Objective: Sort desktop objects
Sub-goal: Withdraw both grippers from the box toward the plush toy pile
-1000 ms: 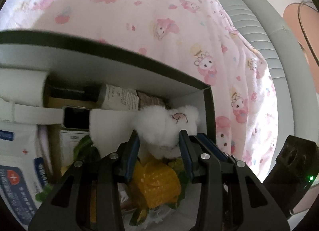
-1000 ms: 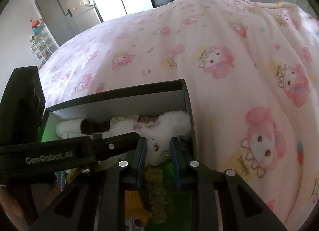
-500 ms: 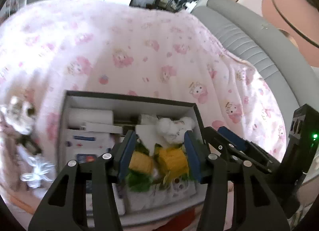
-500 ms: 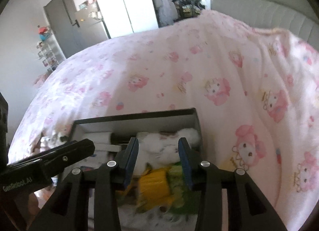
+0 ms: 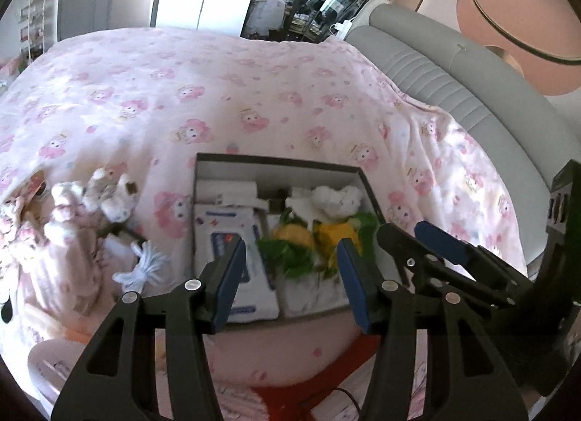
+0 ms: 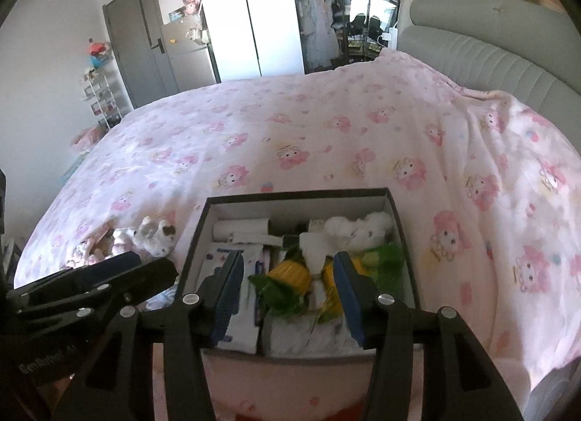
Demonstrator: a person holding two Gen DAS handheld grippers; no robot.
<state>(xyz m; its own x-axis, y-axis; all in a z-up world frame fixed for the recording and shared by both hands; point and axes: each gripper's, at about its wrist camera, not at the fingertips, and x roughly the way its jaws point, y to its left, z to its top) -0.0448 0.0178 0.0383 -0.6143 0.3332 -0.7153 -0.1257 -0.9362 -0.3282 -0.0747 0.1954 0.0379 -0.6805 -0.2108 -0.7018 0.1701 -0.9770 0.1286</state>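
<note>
A dark open box [image 5: 279,160] [image 6: 297,195] sits on the pink bed. It holds a white fluffy plush [image 5: 336,197] [image 6: 359,229], yellow and green plush corn [image 5: 294,237] [image 6: 292,274], a white roll [image 5: 227,188] [image 6: 241,228] and a white-blue pack [image 5: 227,236] [image 6: 236,261]. My left gripper [image 5: 292,276] is open and empty, held above the box's near edge. My right gripper [image 6: 287,288] is open and empty too, above the same edge. Each gripper shows at the side of the other's view.
Small plush toys [image 5: 109,196] [image 6: 152,236] and a white tassel [image 5: 145,265] lie on the bedspread left of the box. A grey padded headboard [image 5: 454,87] [image 6: 501,54] runs along the right. A wardrobe and door stand behind the bed.
Both grippers have pulled back and up from inside the box, and their jaws have opened wider. The white plush that lay between the fingers now rests in the box's far right corner.
</note>
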